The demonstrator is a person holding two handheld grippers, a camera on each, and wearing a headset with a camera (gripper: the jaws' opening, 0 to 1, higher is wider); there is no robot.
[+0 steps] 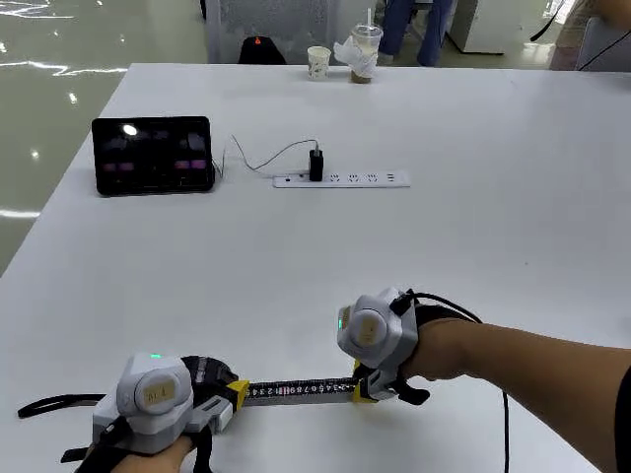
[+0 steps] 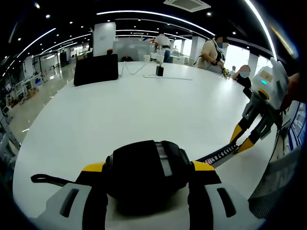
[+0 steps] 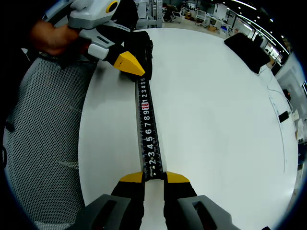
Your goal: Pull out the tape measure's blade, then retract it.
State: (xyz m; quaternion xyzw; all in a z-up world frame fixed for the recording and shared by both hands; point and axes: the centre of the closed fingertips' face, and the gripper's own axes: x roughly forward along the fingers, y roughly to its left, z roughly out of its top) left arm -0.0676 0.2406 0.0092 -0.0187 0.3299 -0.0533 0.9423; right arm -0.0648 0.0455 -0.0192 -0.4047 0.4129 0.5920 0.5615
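A black tape measure case point(image 2: 146, 172) sits between the yellow-tipped jaws of my left gripper point(image 1: 222, 394), which is shut on it near the table's front edge. The case point(image 1: 205, 372) also shows in the head view. A short length of black blade point(image 1: 299, 390) with white numbers runs right from the case to my right gripper point(image 1: 363, 391). In the right gripper view the blade point(image 3: 147, 129) stretches from the case point(image 3: 141, 50) down to my right gripper point(image 3: 153, 178), which is shut on the blade's end. The right gripper point(image 2: 244, 140) also appears at the right of the left gripper view, holding the blade point(image 2: 219, 155).
A black tablet point(image 1: 153, 155) stands at the back left of the white table point(image 1: 444, 256). A white power strip point(image 1: 340, 178) with a black plug and cable lies mid-table. Two cups point(image 1: 345, 54) stand at the far edge. A mesh chair point(image 3: 43, 143) is below the table's edge.
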